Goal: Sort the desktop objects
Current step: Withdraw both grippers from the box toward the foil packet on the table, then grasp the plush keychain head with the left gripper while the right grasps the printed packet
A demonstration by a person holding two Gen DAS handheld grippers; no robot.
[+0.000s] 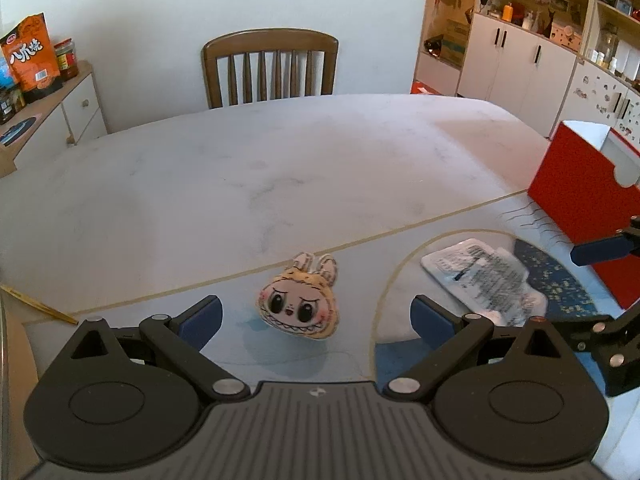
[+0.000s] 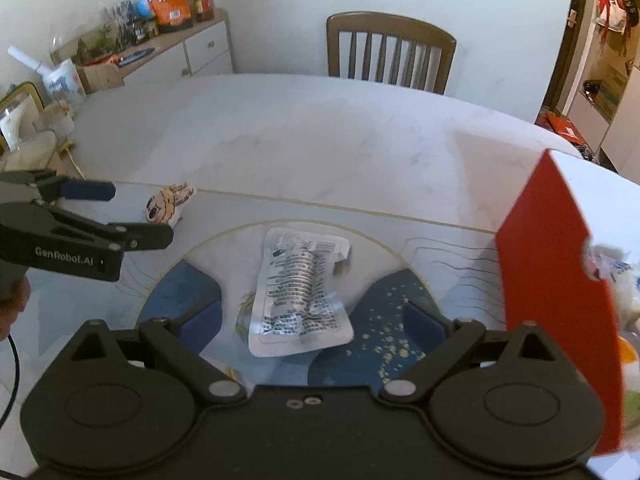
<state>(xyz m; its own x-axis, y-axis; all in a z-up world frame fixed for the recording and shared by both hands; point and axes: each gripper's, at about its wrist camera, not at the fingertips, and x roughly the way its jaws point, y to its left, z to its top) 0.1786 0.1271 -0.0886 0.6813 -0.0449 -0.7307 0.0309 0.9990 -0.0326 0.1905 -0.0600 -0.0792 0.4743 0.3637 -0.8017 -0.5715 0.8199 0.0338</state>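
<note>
left gripper (image 1: 316,322) hangs wide open around the plush head (image 1: 298,309), right gripper (image 2: 312,322) spread open over the sachet (image 2: 300,294), red box (image 2: 560,280) just right.

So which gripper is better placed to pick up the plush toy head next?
Left. The left gripper is open with the plush toy head lying right between its fingers. The right gripper is open over the white packet, with the toy off to its left.

Wooden chair (image 1: 270,68) behind table; orange snack bag (image 1: 30,54), jar (image 1: 66,59) on sideboard.
</note>
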